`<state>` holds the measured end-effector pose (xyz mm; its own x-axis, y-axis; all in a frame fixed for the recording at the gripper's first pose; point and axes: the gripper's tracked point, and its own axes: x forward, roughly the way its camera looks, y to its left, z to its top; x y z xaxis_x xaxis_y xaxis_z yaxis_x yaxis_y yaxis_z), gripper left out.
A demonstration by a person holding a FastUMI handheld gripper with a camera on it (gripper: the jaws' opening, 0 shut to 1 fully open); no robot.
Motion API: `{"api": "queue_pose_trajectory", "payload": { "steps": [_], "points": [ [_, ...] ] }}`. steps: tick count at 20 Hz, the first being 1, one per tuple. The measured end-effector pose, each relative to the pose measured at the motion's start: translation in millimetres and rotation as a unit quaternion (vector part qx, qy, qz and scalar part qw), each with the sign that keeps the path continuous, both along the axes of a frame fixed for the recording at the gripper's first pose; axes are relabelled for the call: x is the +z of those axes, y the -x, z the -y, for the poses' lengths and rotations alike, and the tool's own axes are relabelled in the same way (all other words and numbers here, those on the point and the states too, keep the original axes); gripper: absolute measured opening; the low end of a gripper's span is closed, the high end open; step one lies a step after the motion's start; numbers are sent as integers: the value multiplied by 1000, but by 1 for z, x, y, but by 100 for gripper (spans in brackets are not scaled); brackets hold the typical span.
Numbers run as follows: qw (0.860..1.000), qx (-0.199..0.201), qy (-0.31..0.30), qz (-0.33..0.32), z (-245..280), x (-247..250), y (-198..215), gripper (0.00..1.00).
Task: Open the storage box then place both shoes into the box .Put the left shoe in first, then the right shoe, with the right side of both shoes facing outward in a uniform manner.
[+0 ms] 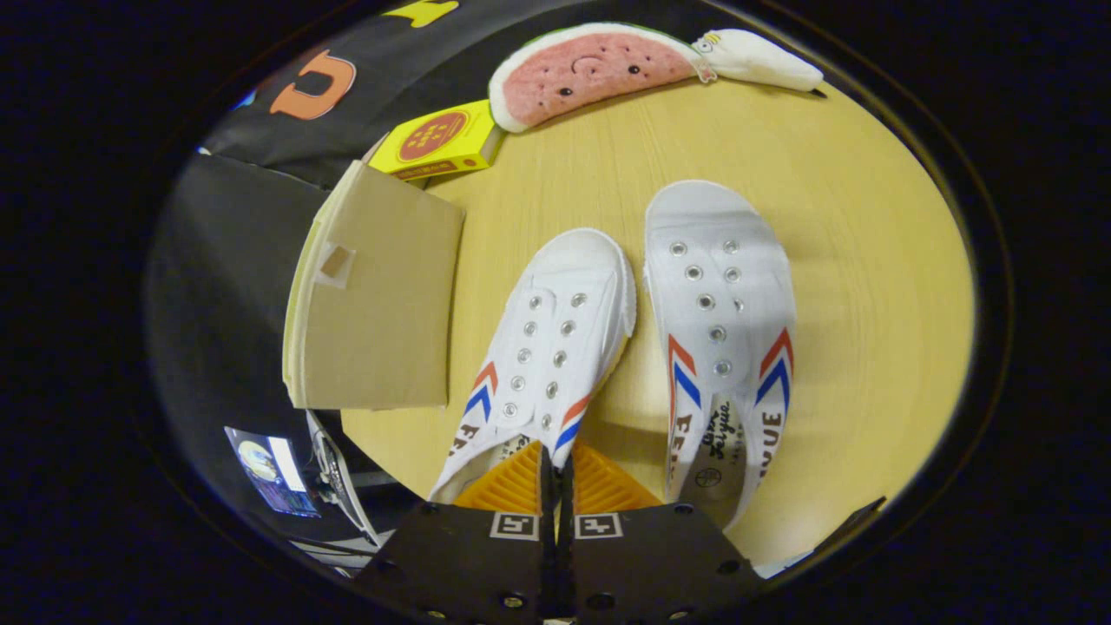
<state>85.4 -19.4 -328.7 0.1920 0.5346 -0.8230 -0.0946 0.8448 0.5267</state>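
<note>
The gripper (555, 477) is pinching the heel edge of the left shoe (547, 347), its fingers pressed nearly together on it. The right shoe (725, 338) is lying just to the right of the fingers, beside the held one, on the wooden table (868, 260). The open cardboard storage box (378, 295) is sitting ahead and to the left. Beyond are lying a yellow packet (441, 139), a watermelon plush (590, 74) and a white plush (759, 59).

Left shoe (547, 347) just ahead of the nearly closed jaws, right shoe (725, 338) beside it to the right; cardboard box (378, 291) left; plush watermelon (590, 69) far beyond, all on worktop (868, 286).
</note>
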Motion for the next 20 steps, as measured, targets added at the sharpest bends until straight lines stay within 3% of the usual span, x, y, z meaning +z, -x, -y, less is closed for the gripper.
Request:
{"api": "queue_pose_trajectory", "payload": {
  "steps": [6, 11, 15, 20],
  "points": [
    [997, 3, -27, 78, -22, 106, -1, 0],
    [992, 25, -38, 122, -85, 177, -13, 0],
    [991, 36, -18, 127, -157, 182, -26, 0],
    [994, 23, 11, 108, -240, 151, -45, 0]
  ]
}}
